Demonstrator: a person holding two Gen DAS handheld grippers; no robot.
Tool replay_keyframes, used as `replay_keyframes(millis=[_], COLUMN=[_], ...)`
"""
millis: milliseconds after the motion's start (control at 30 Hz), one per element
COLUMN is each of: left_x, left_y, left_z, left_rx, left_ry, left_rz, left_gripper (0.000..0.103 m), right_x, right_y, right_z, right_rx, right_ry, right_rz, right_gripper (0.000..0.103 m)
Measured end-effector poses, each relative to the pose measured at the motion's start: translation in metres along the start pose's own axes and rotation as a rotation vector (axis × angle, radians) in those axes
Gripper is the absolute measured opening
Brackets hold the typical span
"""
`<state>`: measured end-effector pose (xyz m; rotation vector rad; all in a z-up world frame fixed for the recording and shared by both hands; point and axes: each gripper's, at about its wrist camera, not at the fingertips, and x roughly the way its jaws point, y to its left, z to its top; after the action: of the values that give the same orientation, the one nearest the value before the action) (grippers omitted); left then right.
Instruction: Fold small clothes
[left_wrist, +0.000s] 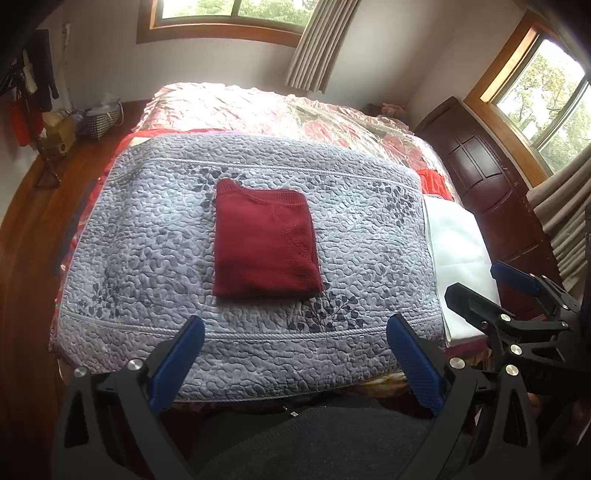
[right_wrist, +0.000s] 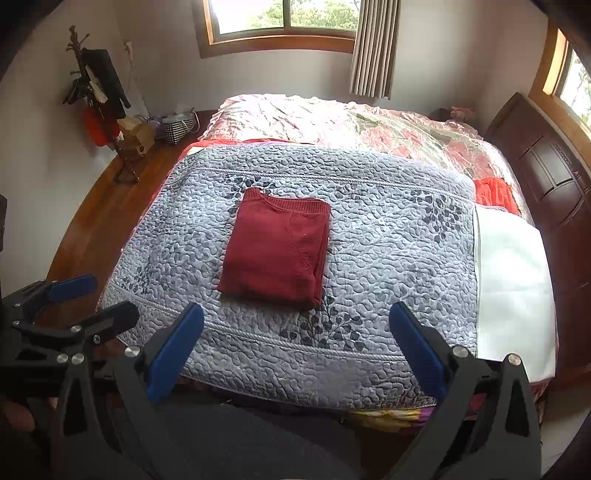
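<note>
A dark red knit garment (left_wrist: 264, 242) (right_wrist: 277, 247) lies folded into a neat rectangle in the middle of the blue-grey quilted cover (left_wrist: 147, 258) (right_wrist: 388, 258) on the bed. My left gripper (left_wrist: 295, 325) hangs open above the near edge of the cover, well short of the garment, nothing between its blue pads. My right gripper (right_wrist: 295, 314) is open too, held back at the same near edge. Each gripper shows in the other's view: the right one (left_wrist: 484, 280) at the right, the left one (right_wrist: 107, 295) at the left.
A white cloth (left_wrist: 458, 251) (right_wrist: 513, 288) lies at the cover's right side, a red item (right_wrist: 495, 194) behind it. A plastic-covered floral quilt (right_wrist: 351, 122) fills the far bed. A dark headboard (right_wrist: 546, 177) stands right; wooden floor (right_wrist: 110, 206) and a coat rack (right_wrist: 99, 103) left.
</note>
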<state>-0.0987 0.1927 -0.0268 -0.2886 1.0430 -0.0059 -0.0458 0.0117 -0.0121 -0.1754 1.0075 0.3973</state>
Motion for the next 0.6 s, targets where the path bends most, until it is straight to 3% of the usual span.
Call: replay_keyframes(millis=[600], left_x=[0.0011], left_y=[0.0045], left_z=[0.0040], left_rx=[-0.008], left_ry=[0.017], left_rz=[0.021], left_gripper=[0.099], right_x=[0.0010], right_y=[0.0045], right_z=[0.0094], right_rx=[-0.023], right_ry=[-0.002], right_rz=[-0.014], right_gripper=[0.100])
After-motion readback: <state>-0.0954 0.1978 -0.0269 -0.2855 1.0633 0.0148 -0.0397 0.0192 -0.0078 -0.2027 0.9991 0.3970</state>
